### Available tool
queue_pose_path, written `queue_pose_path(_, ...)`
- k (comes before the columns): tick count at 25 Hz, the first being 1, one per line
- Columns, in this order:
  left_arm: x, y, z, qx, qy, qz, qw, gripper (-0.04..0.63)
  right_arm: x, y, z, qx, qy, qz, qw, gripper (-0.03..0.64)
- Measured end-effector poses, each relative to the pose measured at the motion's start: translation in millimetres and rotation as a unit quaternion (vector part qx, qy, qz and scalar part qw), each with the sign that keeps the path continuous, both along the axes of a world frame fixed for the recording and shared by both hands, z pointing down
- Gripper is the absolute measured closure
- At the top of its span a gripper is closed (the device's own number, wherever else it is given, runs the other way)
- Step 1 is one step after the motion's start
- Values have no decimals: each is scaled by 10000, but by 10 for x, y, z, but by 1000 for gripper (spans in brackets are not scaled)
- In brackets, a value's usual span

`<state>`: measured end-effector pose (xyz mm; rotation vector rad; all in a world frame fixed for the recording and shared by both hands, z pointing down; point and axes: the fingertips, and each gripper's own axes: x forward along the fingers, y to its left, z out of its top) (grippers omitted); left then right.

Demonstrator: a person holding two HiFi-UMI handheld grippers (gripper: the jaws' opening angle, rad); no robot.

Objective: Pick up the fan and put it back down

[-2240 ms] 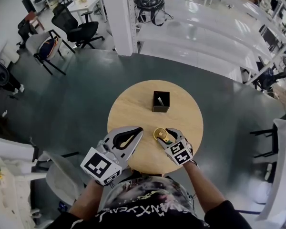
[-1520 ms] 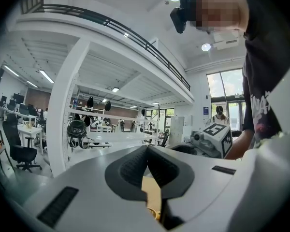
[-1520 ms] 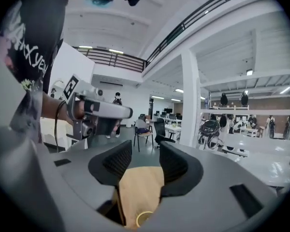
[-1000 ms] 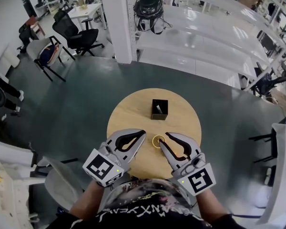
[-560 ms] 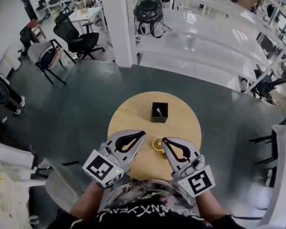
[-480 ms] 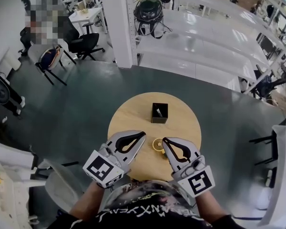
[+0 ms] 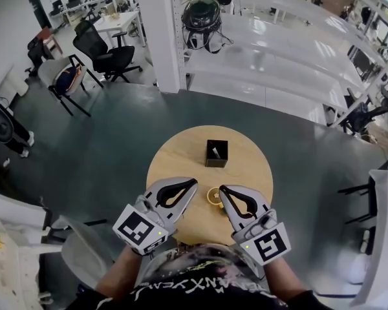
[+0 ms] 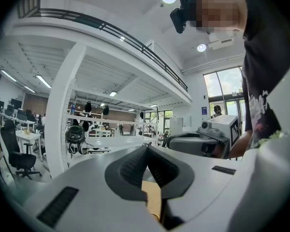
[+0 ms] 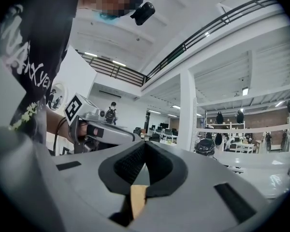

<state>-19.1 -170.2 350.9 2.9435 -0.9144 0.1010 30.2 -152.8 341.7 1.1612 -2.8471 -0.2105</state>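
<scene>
The fan [image 7: 214, 196], a small yellow round thing, sits on the round wooden table [image 7: 181, 154] near its front edge. My left gripper [image 7: 194, 183] hangs just left of it, jaws shut with nothing between them. On the fan's right my right gripper [image 7: 222, 190] is shut too, empty, its tip close beside the fan. Both point level, away from the person. The left gripper view shows its own tips [image 8: 147, 148] meeting, with the right gripper [image 8: 203, 141] off to the side. In the right gripper view the tips [image 9: 145, 143] are together and the left gripper [image 9: 101, 129] is beyond.
A black open box [image 7: 216, 154] with a pale thing inside stands at the table's middle. Dark floor surrounds the table. A white column [image 7: 161, 31] and long white shelving [image 7: 278, 50] stand behind; office chairs [image 7: 103, 41] are at the back left.
The right gripper has come back from the fan towards the person, and its jaws have gone from open to shut. The fan stays on the table. The left gripper has not moved.
</scene>
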Motion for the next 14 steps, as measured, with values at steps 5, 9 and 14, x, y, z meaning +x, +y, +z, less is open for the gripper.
queue_pose_path(5,-3,28,-1,-18,7,6,10000,578,7,20,17,-50,59,47,10000,618)
queue_pose_path(9,-11,33,20,-27,14,18,10000,578,-5,24,27,-61,54,79,9999,618)
queue_pose_path(14,26,8,-7,-31,15,36,10000,578,21,5,-13,-45,52,84,9999,618)
